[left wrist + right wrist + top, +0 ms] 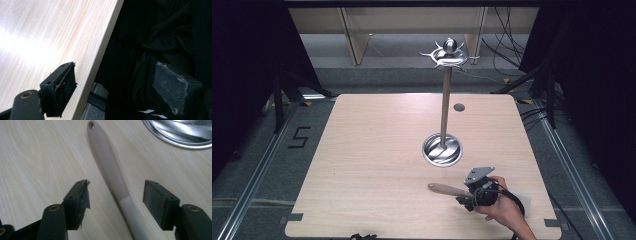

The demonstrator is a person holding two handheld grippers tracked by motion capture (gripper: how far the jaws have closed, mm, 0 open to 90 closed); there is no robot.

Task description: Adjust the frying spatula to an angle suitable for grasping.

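Note:
A utensil with a long beige handle (107, 160) lies flat on the wooden table (372, 150), with a small hole at its far end and a paler part near the camera. My right gripper (116, 192) is open and straddles the handle, its pads clear of both sides. In the high view the right gripper (464, 196) sits near the table's front right, held by a hand, with the handle (444, 189) pointing left. A metal stand (445, 110) with a round base (442, 149) and a hooked top ring rises just beyond. My left gripper (115, 80) is open over the table's edge (100, 57), holding nothing.
A small grey round cap (459, 107) is set in the table behind the stand. Dark cloth (160, 37) hangs beyond the table's edge in the left gripper view. Cables (507, 55) trail on the floor at the back right.

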